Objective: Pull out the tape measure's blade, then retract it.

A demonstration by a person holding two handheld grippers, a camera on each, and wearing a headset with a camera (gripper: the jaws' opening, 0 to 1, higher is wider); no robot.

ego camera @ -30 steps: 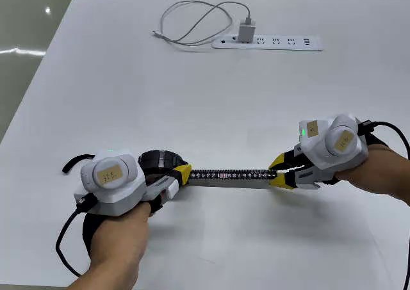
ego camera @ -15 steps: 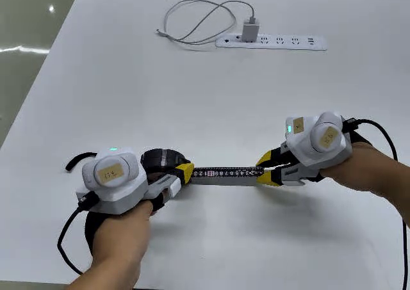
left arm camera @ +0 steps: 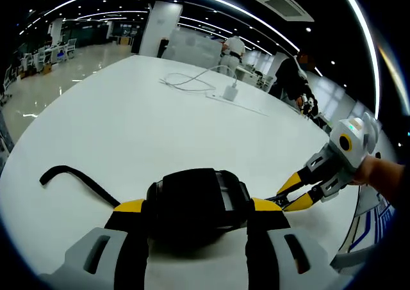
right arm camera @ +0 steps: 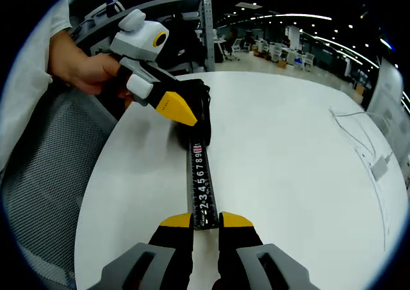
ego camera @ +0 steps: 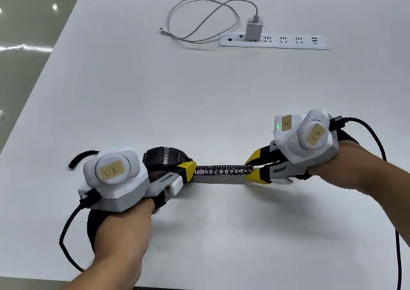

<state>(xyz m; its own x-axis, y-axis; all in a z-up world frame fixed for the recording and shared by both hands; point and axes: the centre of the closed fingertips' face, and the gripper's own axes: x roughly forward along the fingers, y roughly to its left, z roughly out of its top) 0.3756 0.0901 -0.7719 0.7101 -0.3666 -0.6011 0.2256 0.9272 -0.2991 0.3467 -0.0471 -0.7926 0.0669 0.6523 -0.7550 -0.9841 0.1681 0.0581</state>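
Observation:
A black tape measure case (ego camera: 164, 161) rests on the white table (ego camera: 211, 98), and my left gripper (ego camera: 184, 172) is shut on it; in the left gripper view the case (left arm camera: 195, 203) sits between the yellow-tipped jaws. A short length of blade (ego camera: 221, 171) with printed numbers runs right from the case. My right gripper (ego camera: 255, 166) is shut on the blade's free end; the right gripper view shows the blade (right arm camera: 200, 187) leading from my jaws to the case (right arm camera: 195, 107). A black wrist strap (left arm camera: 77, 178) trails left of the case.
A white power strip (ego camera: 275, 41) with a plugged-in charger (ego camera: 253, 27) and a looped white cable (ego camera: 198, 18) lies at the table's far side. The table's left edge borders a glossy floor (ego camera: 25, 40). People stand beyond the table in the left gripper view.
My right gripper has moved left toward the case with the blade end in it, so the exposed blade is shorter. The left gripper and case have stayed put.

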